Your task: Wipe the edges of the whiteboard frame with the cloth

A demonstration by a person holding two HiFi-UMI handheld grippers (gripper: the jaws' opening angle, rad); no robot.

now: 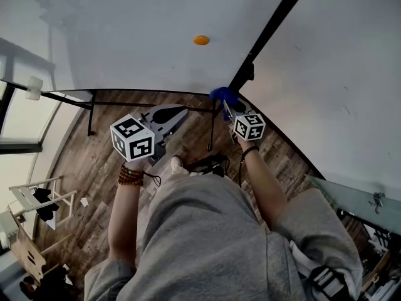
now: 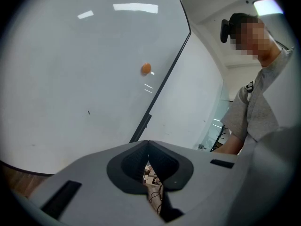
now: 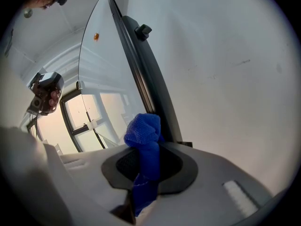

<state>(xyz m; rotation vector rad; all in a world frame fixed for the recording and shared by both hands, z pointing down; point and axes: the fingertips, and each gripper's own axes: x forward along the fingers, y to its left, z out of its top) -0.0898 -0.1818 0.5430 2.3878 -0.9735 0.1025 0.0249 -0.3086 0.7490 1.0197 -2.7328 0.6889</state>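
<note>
1. The right tongs (image 3: 148, 160) are clamped on the blue cloth (image 3: 144, 128), and its bunched tip seems to touch the whiteboard frame (image 1: 270, 29) low on the dark side edge
2. The left tongs (image 2: 148, 145) are pressed together with nothing in them, held off the board
3. Wiping looks barely begun: the edge above and the bottom edge seem left to do, and no cleaned stretch can be told

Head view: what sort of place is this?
Likely an office or meeting room: a large white whiteboard with a black frame, brown wood-plank floor, and tall windows at the left.
</note>
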